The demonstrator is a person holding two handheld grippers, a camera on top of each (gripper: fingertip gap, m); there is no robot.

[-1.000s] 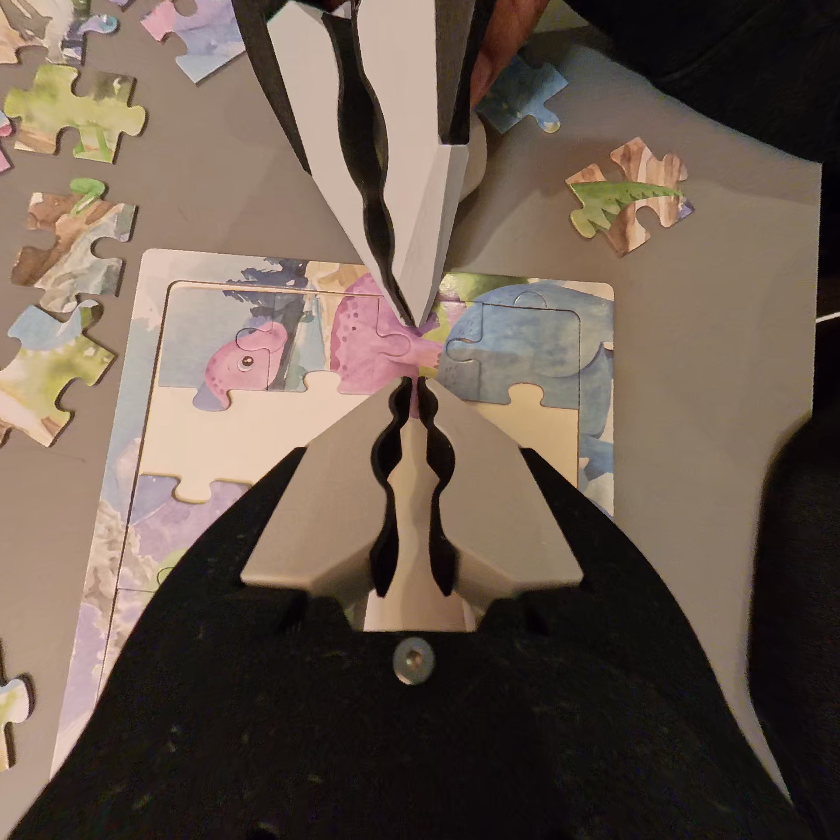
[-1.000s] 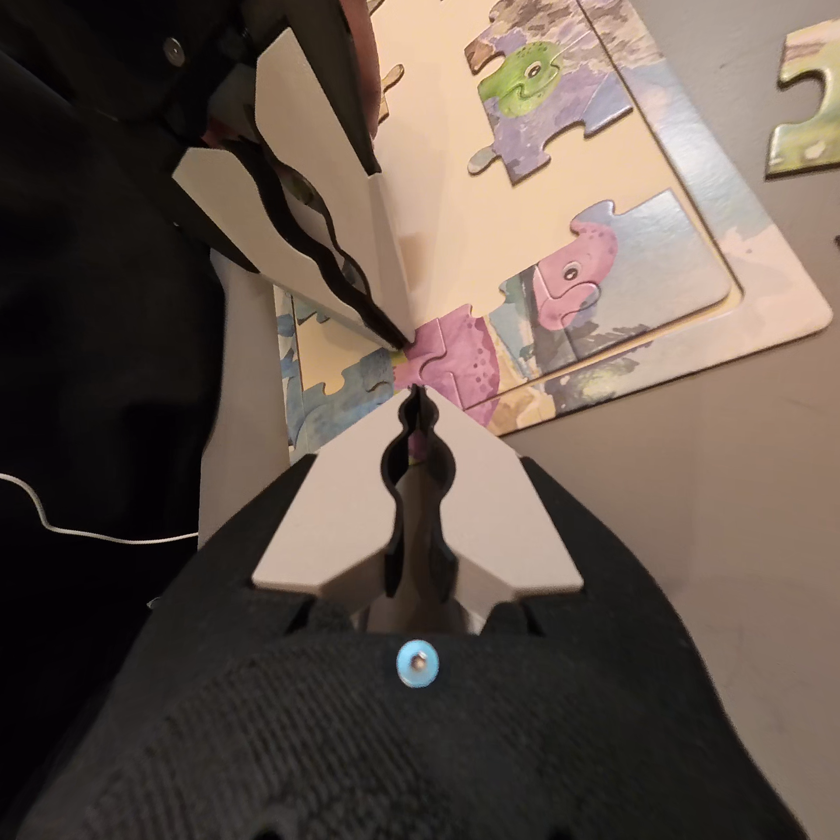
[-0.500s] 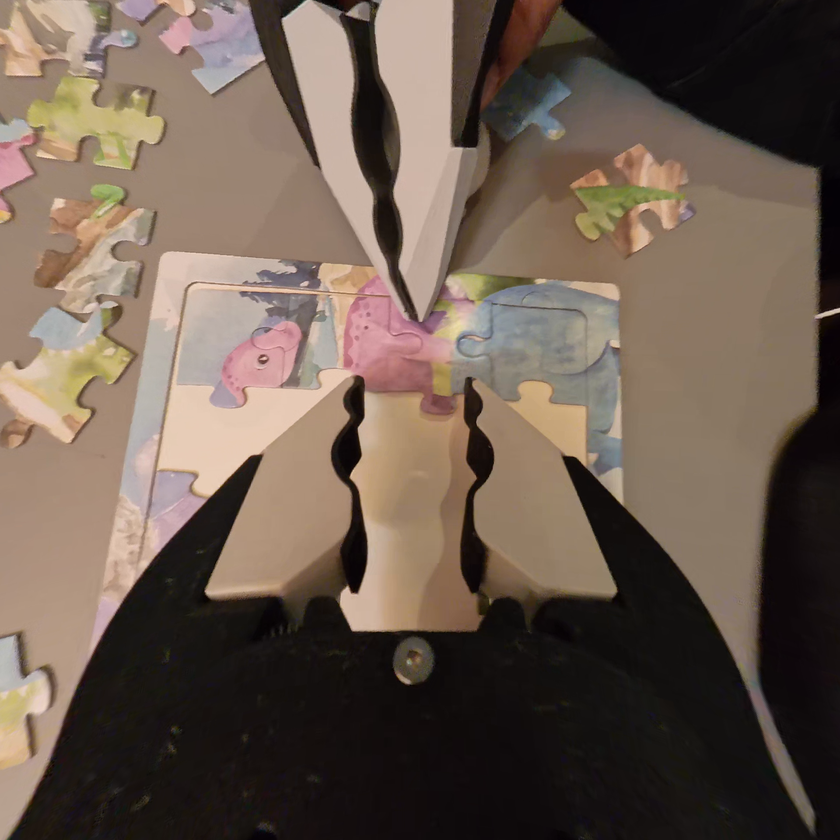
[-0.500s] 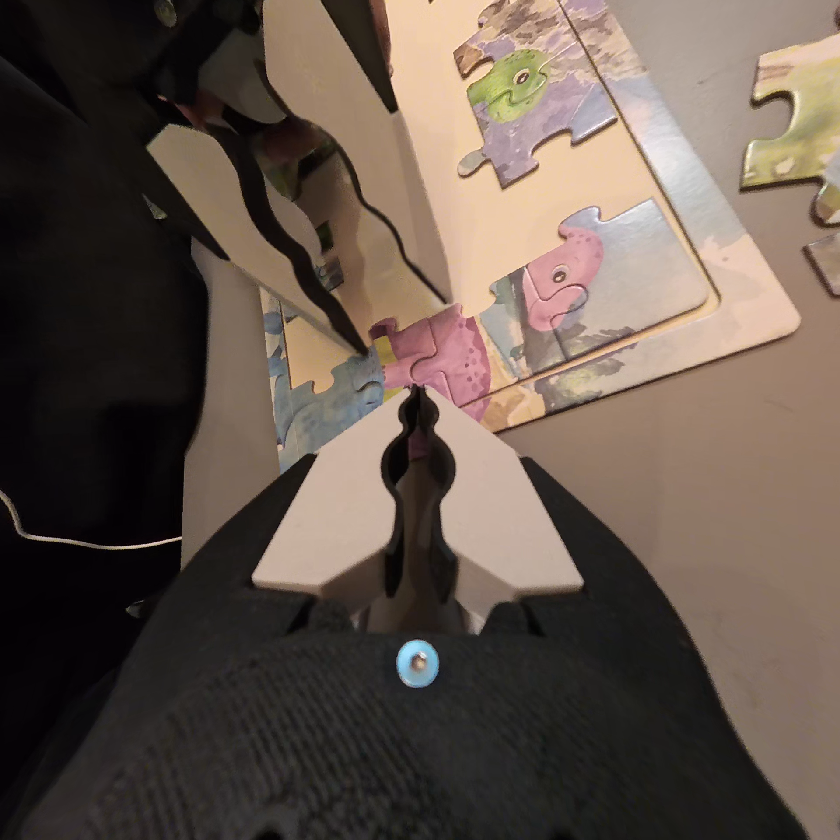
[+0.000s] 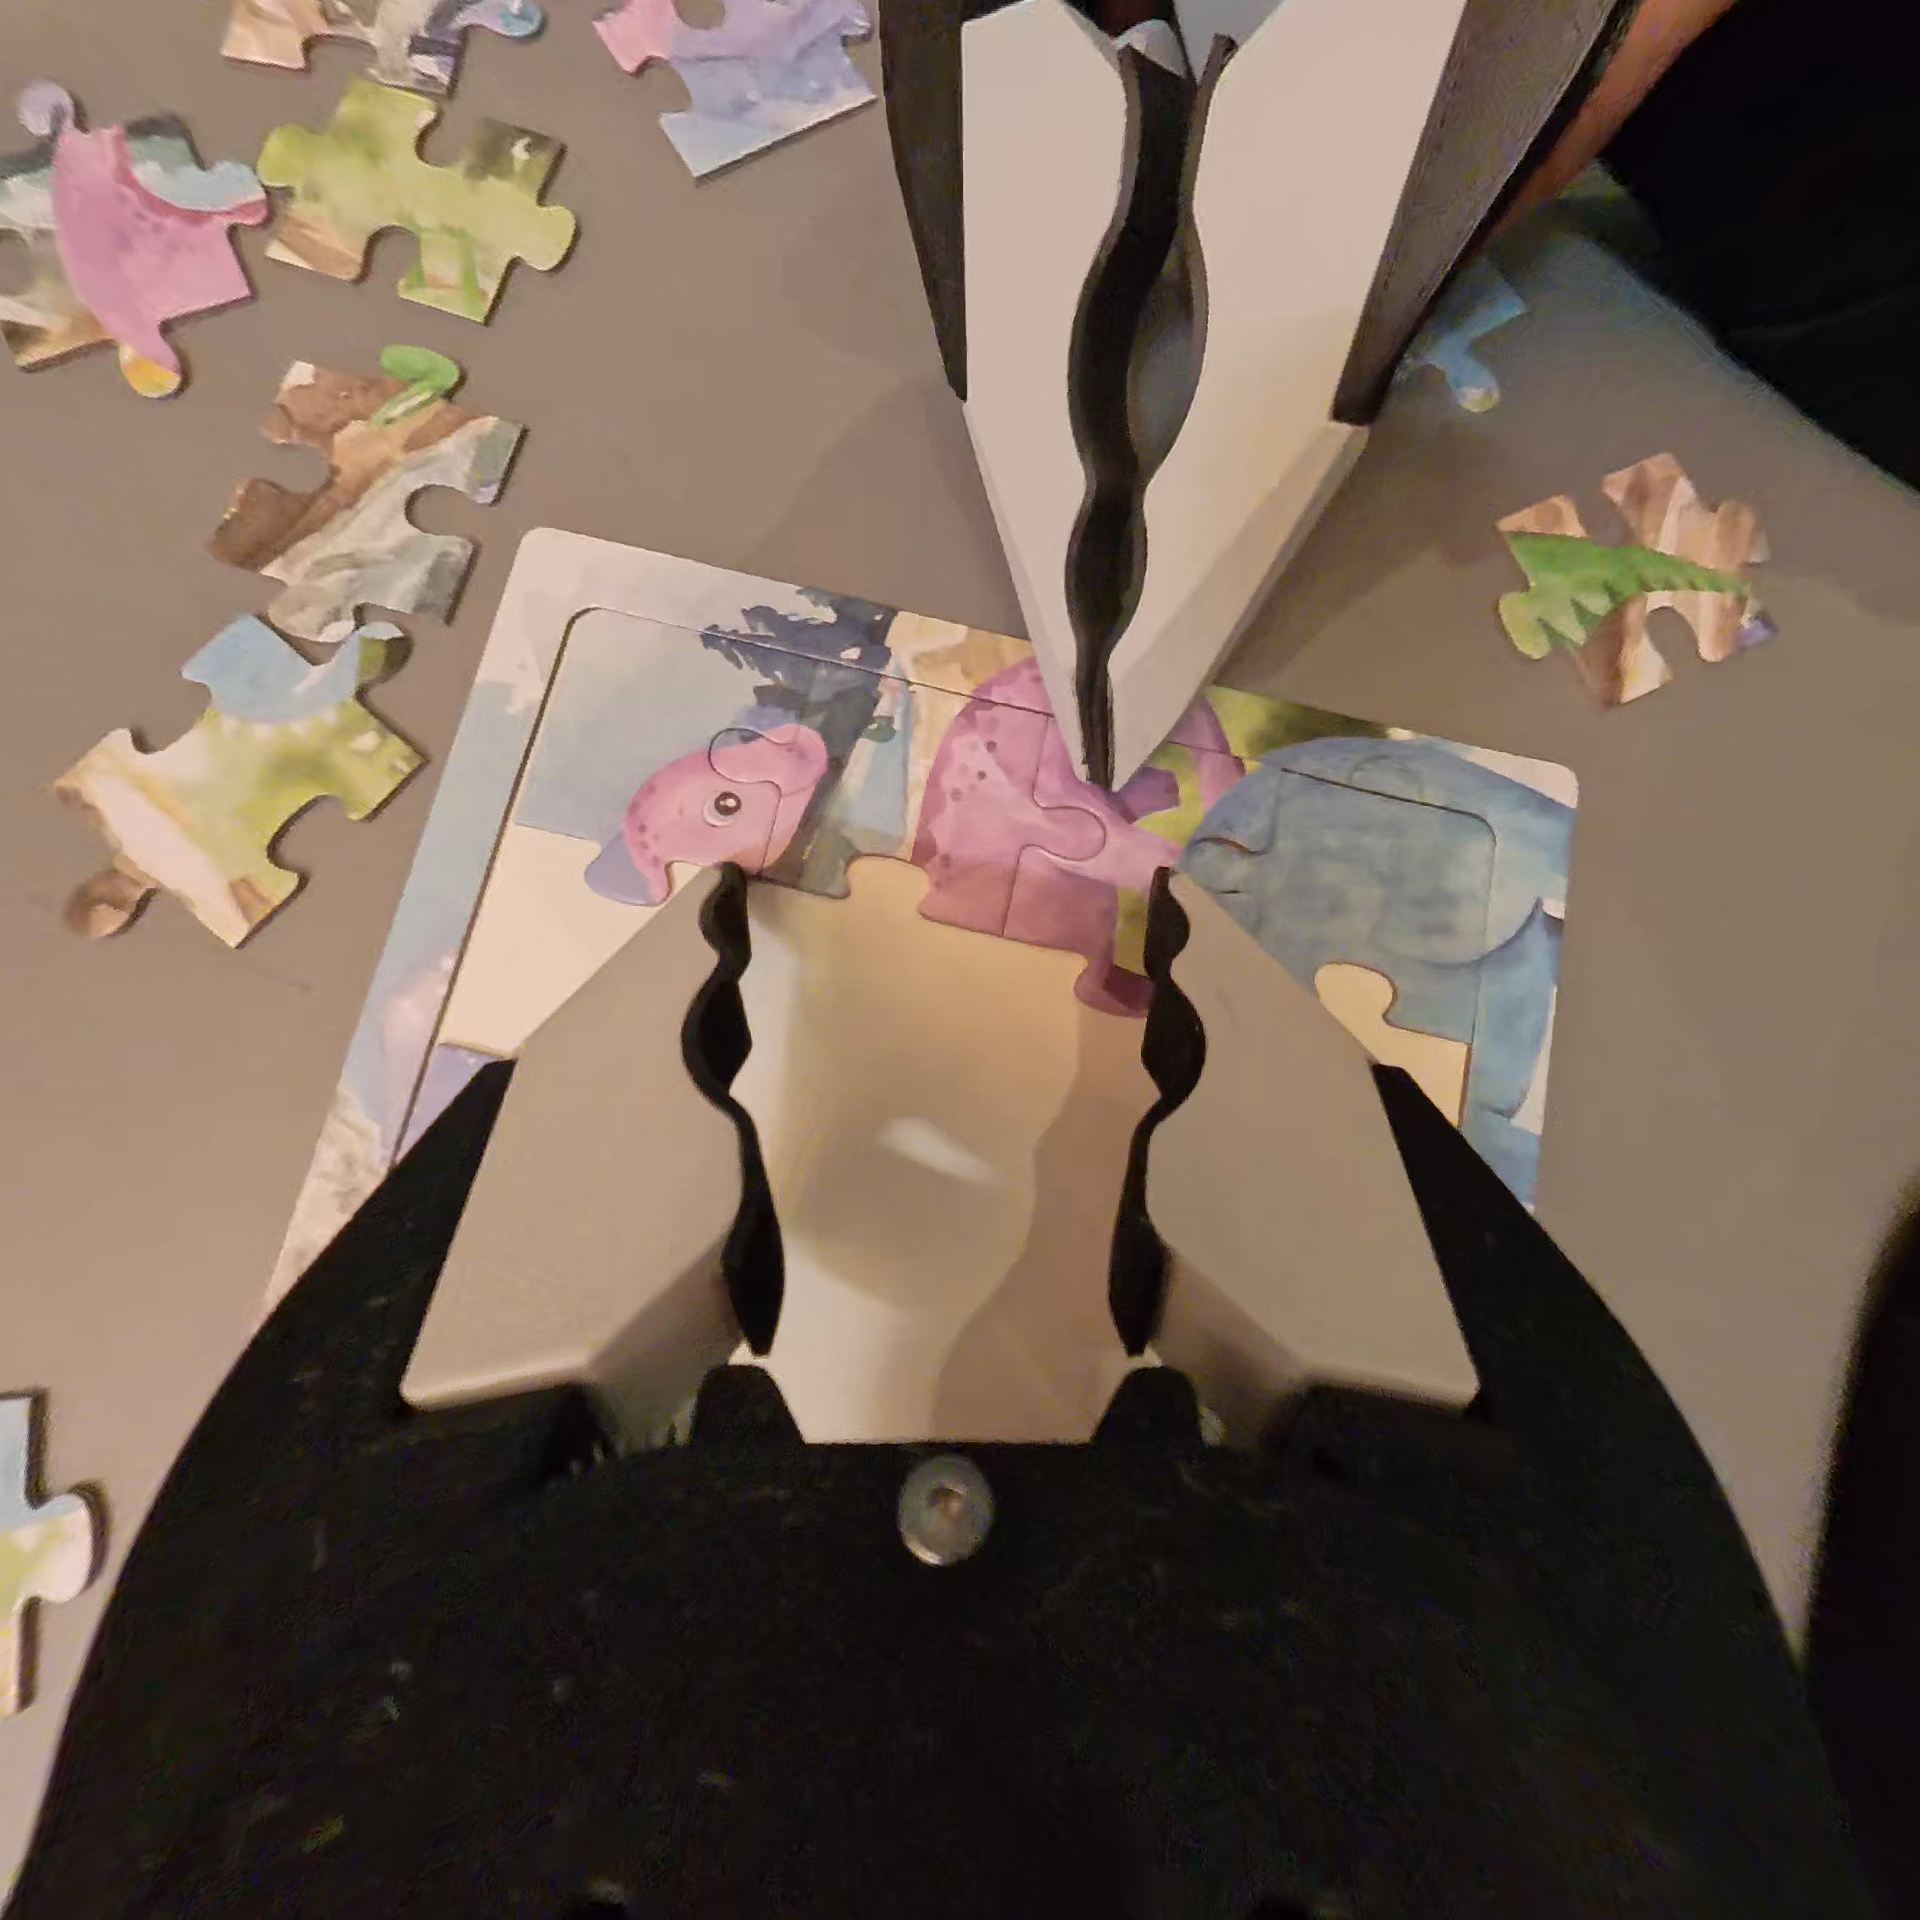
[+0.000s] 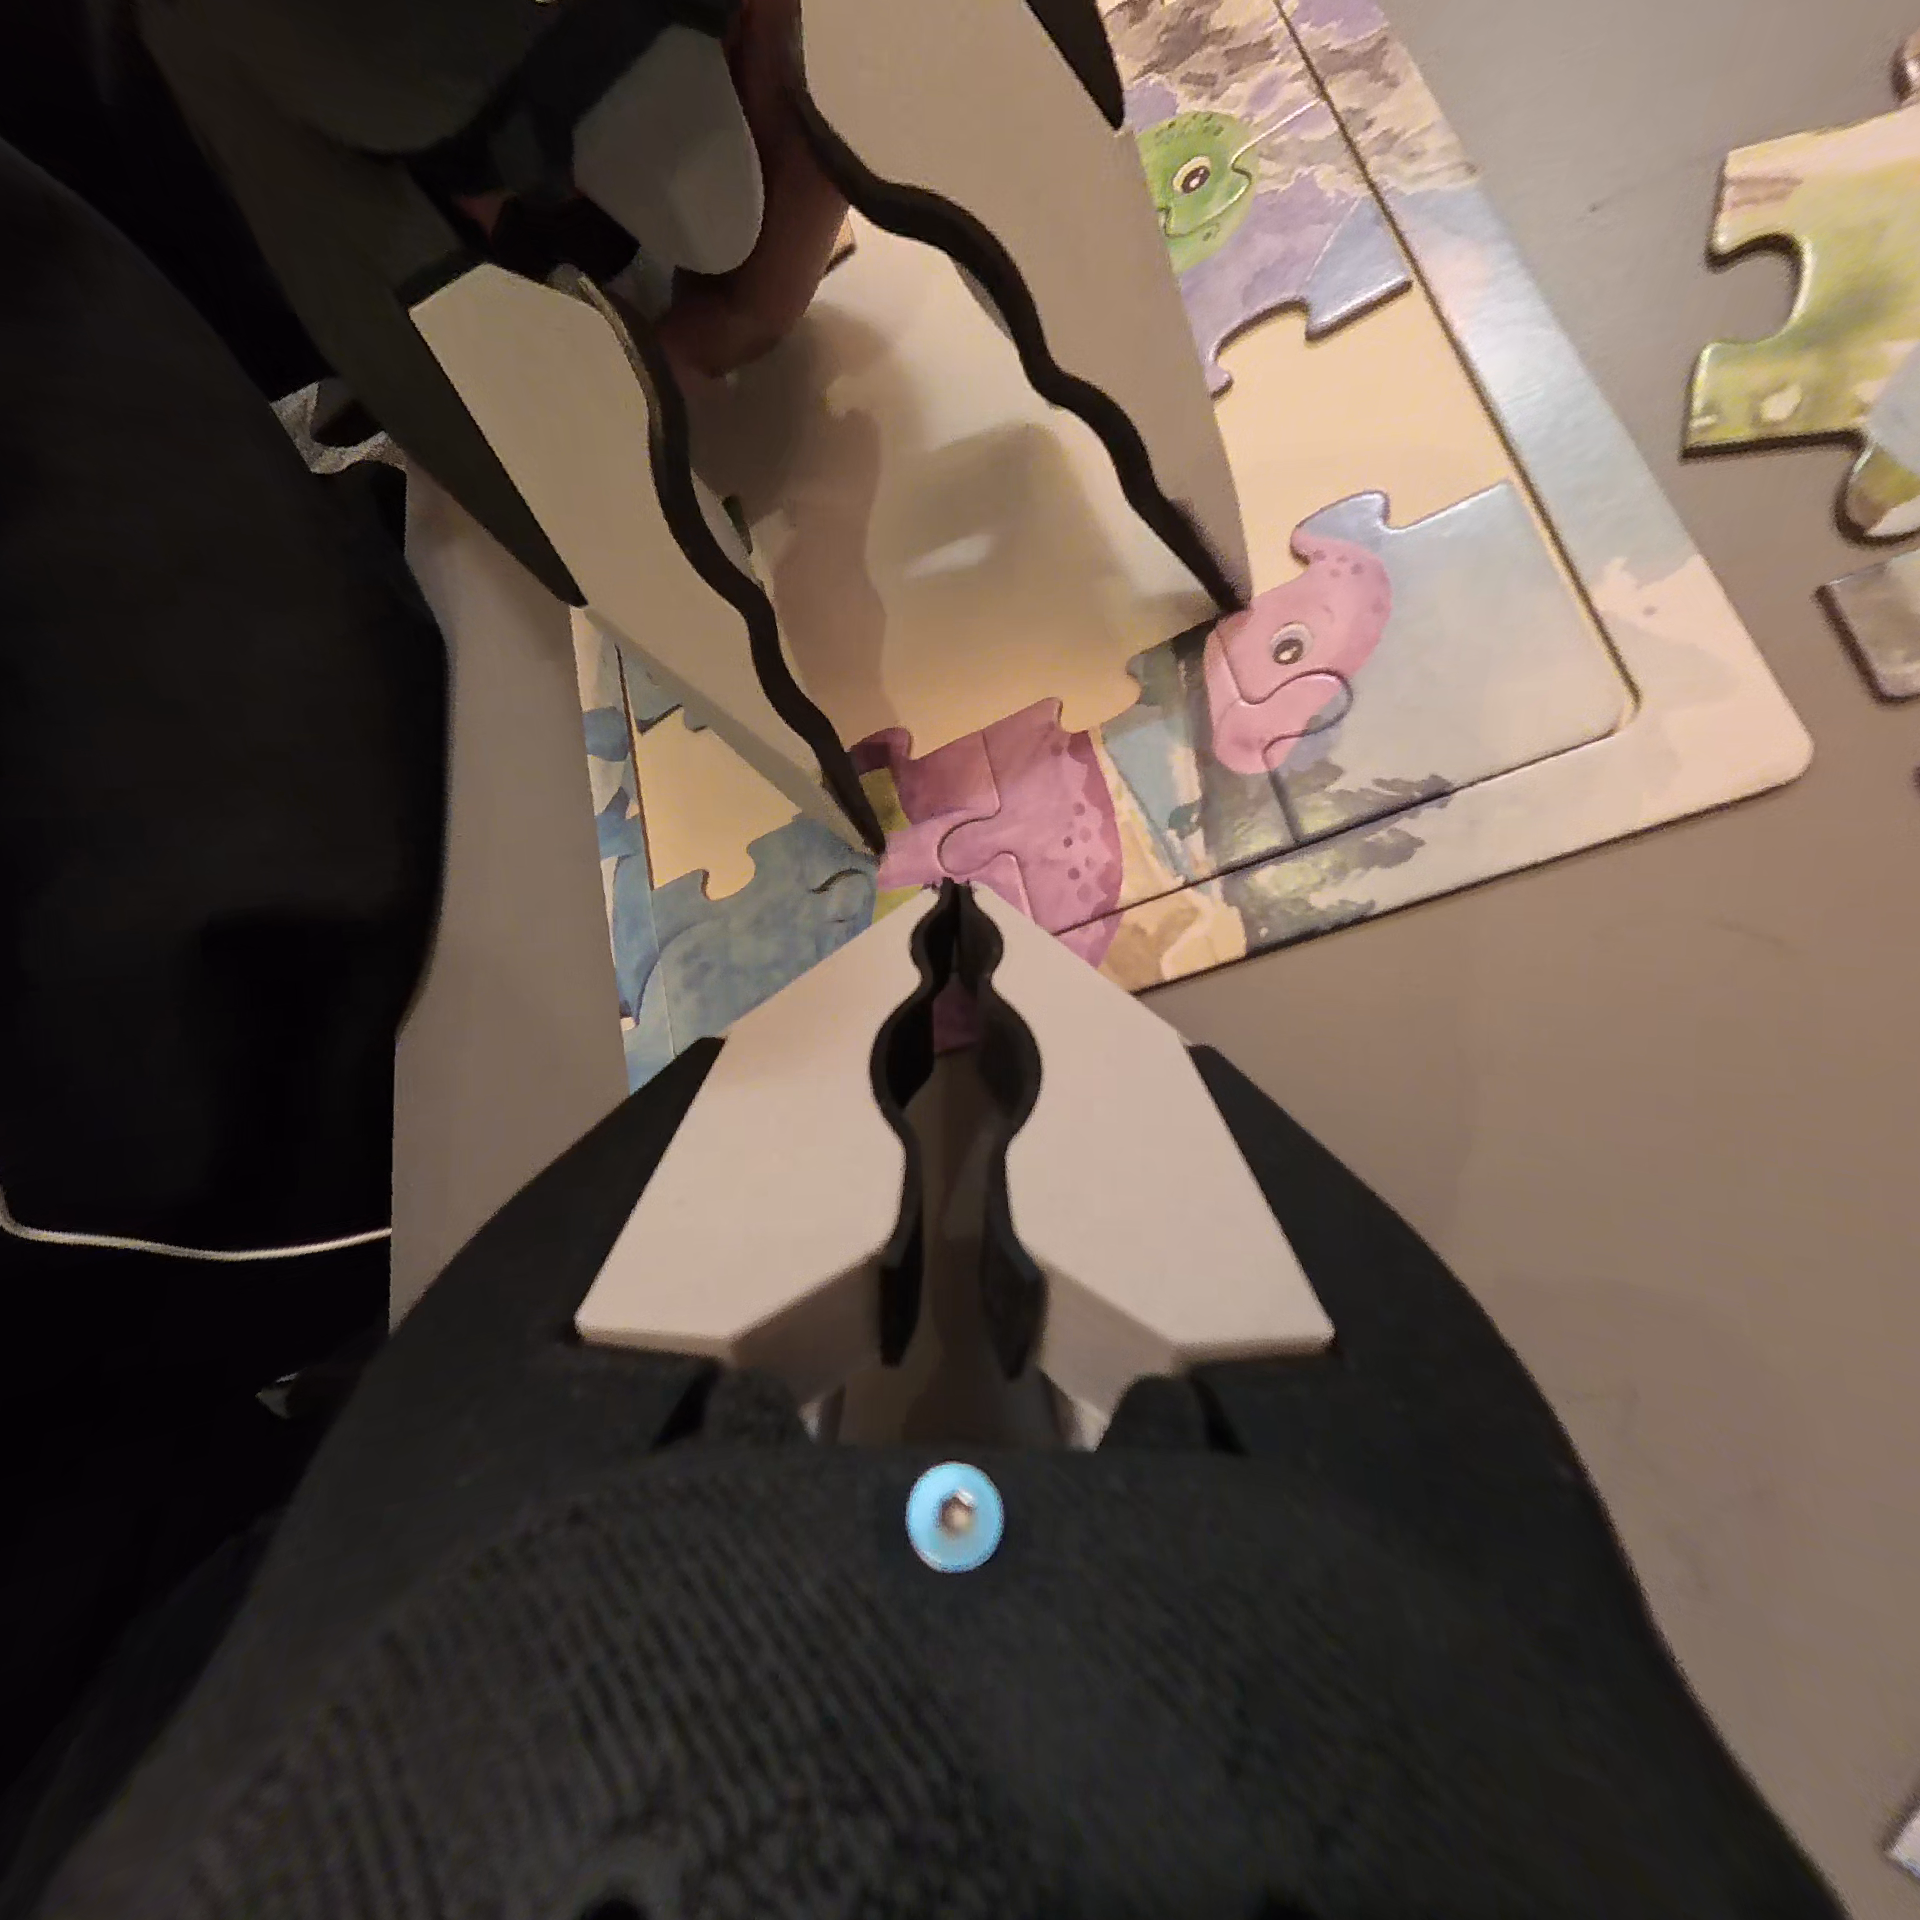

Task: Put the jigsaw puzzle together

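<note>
- The left gripper (image 5: 940, 883) is at the bottom of the left wrist view, with its two fingers wide apart and nothing between them. It hangs over the bare cream part of the puzzle tray (image 5: 520, 582).
- The right gripper (image 5: 1101, 764) comes down from the top middle of that view. Its fingers are pressed together, and the tip rests on the purple dinosaur piece (image 5: 1081, 862) in the tray.
- In the right wrist view the right gripper (image 6: 951, 888) is at the bottom middle, tip on the same purple piece (image 6: 935, 821). The left gripper (image 6: 1049, 717) shows spread apart at the upper left.
- The jigsaw puzzle sits in the tray on the grey bench (image 5: 727, 416) — a top row is in place: a pink dinosaur head piece (image 5: 717, 810), the purple body pieces and a blue dinosaur piece (image 5: 1382, 894).
- A green frog-like piece (image 6: 1195, 177) sits farther down the tray, at the top of the right wrist view.
- Loose pieces lie on the bench at the upper left of the left wrist view — a green one (image 5: 416, 197) and a pink one (image 5: 135, 239) among them.
- One brown and green piece (image 5: 1631, 582) lies alone at the right.
</note>
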